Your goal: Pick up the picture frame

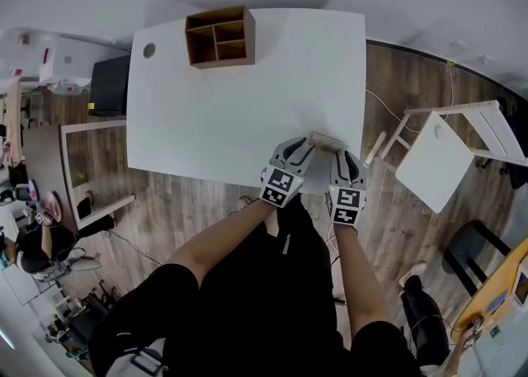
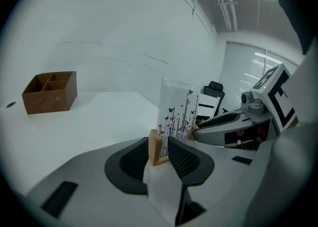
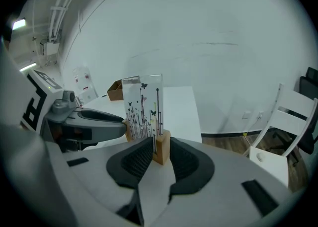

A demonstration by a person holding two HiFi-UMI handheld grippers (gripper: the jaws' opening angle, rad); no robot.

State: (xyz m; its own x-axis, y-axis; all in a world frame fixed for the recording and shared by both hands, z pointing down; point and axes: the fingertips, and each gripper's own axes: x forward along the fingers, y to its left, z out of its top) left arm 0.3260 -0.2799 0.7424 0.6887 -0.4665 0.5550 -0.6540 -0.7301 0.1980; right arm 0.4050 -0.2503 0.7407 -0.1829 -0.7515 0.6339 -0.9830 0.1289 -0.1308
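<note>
Item under inspection: a picture frame [image 1: 327,142], made of a clear upright panel set in a light wooden base strip. It is at the near edge of the white table [image 1: 231,111], close to the near right corner. No view settles whether the base rests on the table or is clear of it.

The left gripper [image 1: 306,147] is clamped on one end of the wooden base. In the left gripper view both ribbed black pads press against the block, with the panel [image 2: 175,109] standing upright just past them. The right gripper [image 1: 340,155] is clamped on the opposite end in the same way, pads [image 3: 185,161] tight on the wood. Each gripper shows in the other's view, just beside the frame.

Markings: the panel carries a print of thin dark stems with small butterflies in black, pink and green. No wording can be made out on it. Each gripper's cube carries black-and-white square markers.

A brown wooden organiser box [image 1: 219,36] with open compartments stands at the far edge of the table, well apart from the frame. A small emblem on its front [image 2: 57,98] is too small to read.

A white chair [image 1: 437,157] stands on the wood-plank floor [image 1: 388,78] off the table's right edge.
</note>
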